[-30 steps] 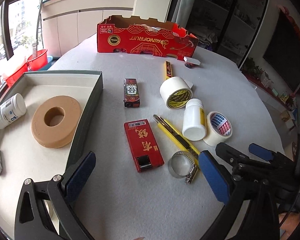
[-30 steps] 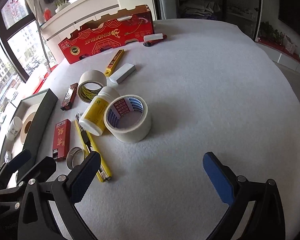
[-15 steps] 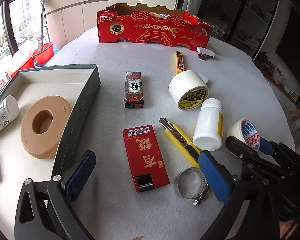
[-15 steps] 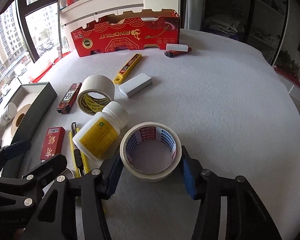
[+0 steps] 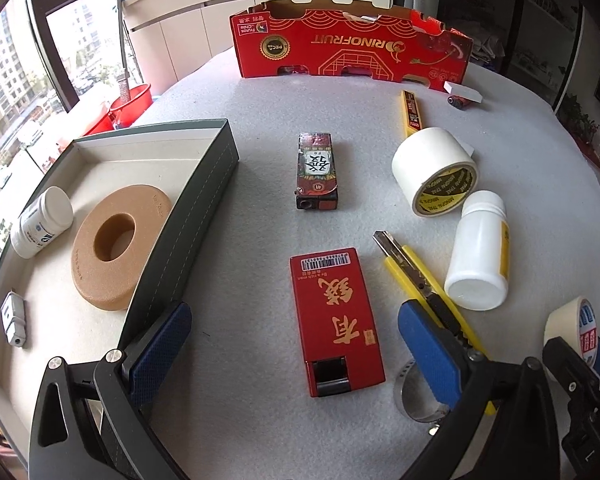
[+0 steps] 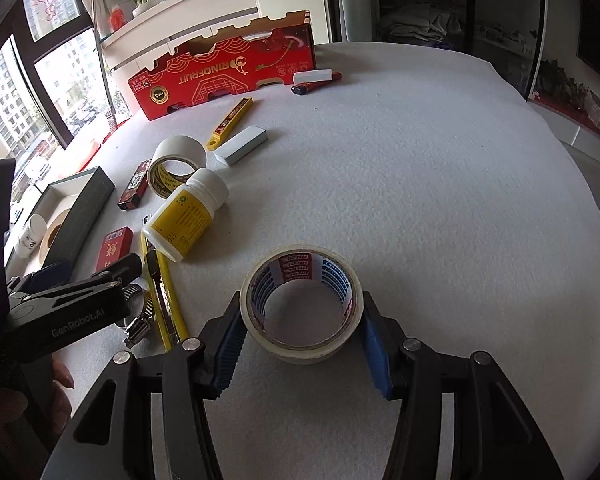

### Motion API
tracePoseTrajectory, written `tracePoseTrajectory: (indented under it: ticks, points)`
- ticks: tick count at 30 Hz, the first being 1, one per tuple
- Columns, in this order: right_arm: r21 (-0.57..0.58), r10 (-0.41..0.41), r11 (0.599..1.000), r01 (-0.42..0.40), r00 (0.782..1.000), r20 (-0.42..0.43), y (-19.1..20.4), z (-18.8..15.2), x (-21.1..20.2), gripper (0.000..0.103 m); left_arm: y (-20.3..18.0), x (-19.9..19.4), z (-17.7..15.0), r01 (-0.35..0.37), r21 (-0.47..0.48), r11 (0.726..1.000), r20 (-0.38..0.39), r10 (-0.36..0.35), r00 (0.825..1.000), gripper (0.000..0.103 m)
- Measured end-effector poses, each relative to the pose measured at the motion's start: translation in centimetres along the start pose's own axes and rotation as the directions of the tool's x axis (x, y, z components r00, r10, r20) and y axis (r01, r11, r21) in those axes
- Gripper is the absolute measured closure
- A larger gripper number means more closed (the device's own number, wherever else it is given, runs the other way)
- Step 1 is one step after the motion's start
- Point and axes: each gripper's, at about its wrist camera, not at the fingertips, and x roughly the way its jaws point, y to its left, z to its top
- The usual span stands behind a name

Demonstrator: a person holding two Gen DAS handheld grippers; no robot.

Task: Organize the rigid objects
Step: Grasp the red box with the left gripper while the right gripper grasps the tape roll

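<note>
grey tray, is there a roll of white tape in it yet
No, the grey tray holds only a tan foam ring, a small white bottle and a small white gadget.

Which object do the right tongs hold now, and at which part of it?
The right tongs hold the tape roll printed red and blue inside, pads on opposite sides of its outer wall. The left tongs hold nothing.
</note>
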Motion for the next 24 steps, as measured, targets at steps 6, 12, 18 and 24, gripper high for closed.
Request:
tracePoseTrajectory:
  ticks: [6,12,18,24]
  points:
    - [0.047,0.023,0.999,-0.022,1.0,-0.011,-0.7,-0.7,-0.8,0.049,-0.9,-0.1,0.1,0.064,0.026,0.998,-0.031,-0.063,0.998,0.006]
    - [0.066,0.022,0.998,-0.023,1.0,0.012,-1.0,-1.6,-2.7,0.049,-0.8,-1.4,0.1,0.138,0.041,0.99,-0.024,-0.137,0.99,0.066]
    - [0.064,0.027,0.998,-0.029,0.999,0.03,-0.2,-2.5,-4.3,0.049,1.1,-3.4,-1.9,0.219,-0.01,0.976,-0.022,-0.219,0.975,0.065]
    - [0.054,0.042,0.998,-0.043,0.999,0.017,1.2,-3.9,-5.2,0.049,1.4,-7.4,-5.1,0.258,0.049,0.965,0.04,-0.26,0.965,0.065]
